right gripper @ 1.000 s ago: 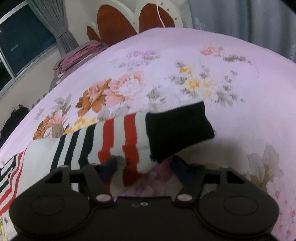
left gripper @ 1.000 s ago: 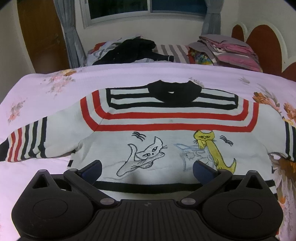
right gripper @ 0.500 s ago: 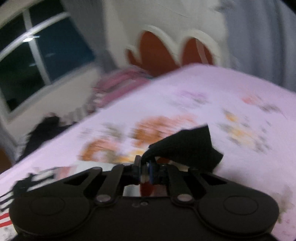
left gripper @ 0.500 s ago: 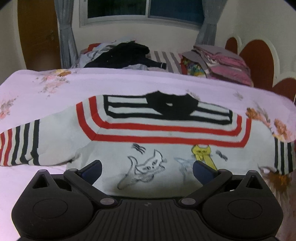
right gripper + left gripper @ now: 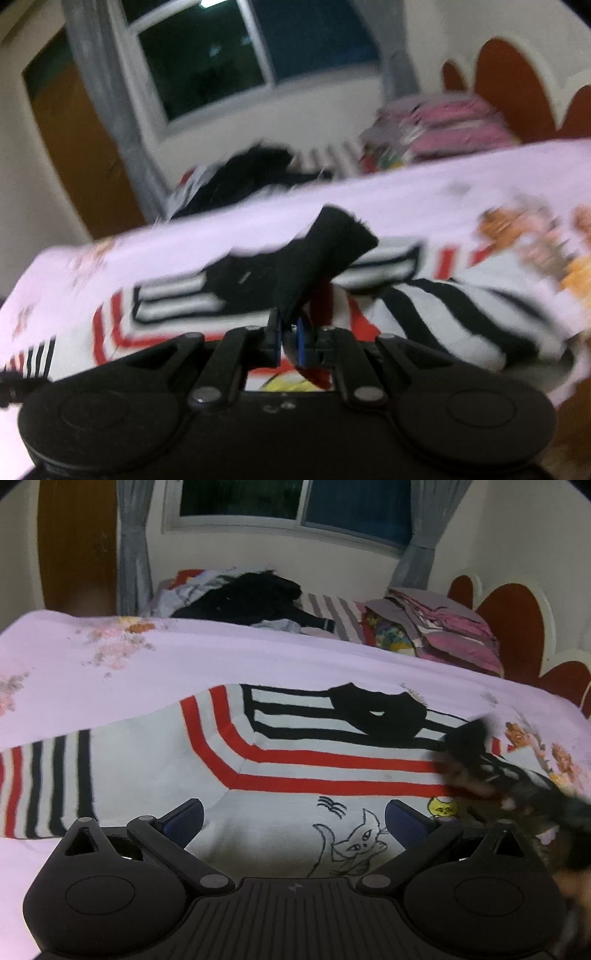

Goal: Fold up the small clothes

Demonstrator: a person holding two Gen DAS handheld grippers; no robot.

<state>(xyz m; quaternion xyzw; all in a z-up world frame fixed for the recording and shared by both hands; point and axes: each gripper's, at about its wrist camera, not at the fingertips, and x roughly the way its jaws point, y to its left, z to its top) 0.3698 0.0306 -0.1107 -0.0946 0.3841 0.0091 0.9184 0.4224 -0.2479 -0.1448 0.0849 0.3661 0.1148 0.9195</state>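
A small white sweater (image 5: pixel 280 771) with red and black stripes, a black collar and cat drawings lies flat on the pink floral bedspread (image 5: pixel 221 664). My left gripper (image 5: pixel 293 821) is open and empty, low over the sweater's lower front. My right gripper (image 5: pixel 290 341) is shut on the sweater's black right cuff (image 5: pixel 325 243) and holds that sleeve lifted over the sweater's chest. In the left wrist view the right gripper with the sleeve shows as a dark blur (image 5: pixel 509 786) at the right. The left sleeve (image 5: pixel 44 779) lies spread out flat.
A heap of dark clothes (image 5: pixel 243 598) and a folded pink stack (image 5: pixel 443 627) lie at the bed's far side under the window. A red and white headboard (image 5: pixel 524 620) stands at the right. A wooden door (image 5: pixel 74 546) is at the far left.
My right gripper closed on the black cuff, lifted it and carried the sleeve left over the sweater's body. My left gripper has sunk lower and shifted left over the sweater.
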